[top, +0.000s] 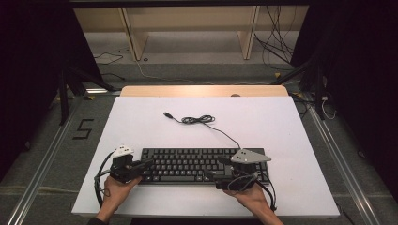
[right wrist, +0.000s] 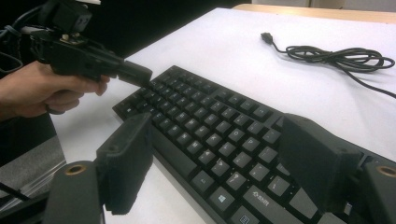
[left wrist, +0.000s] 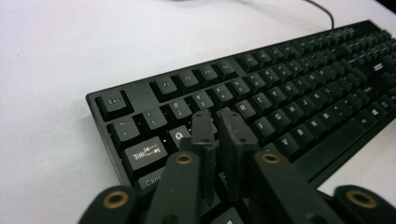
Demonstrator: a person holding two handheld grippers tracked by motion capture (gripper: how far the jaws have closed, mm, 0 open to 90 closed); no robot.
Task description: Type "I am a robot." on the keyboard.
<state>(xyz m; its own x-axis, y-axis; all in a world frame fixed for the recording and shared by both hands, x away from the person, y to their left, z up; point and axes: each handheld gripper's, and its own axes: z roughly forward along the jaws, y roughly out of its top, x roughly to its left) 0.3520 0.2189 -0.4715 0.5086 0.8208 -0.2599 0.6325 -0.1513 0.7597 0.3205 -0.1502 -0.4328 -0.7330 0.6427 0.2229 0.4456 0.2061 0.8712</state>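
On matte white board, ridged black keyboard (top: 187,165) lies flat.

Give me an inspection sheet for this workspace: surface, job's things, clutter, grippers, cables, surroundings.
Surface: white board on a wooden table, bare apart from the items below.
Job's things: black full-size computer keyboard, lying flat near the front edge.
Clutter: nothing seen.
Grippers: left gripper shut, tips over the keyboard's left keys; right gripper open, jaws spread above the keyboard's right part.
Cables: black keyboard cable, loosely coiled, USB plug free on the board.
Surroundings: grey floor, loose wires, wooden shelf frame behind.
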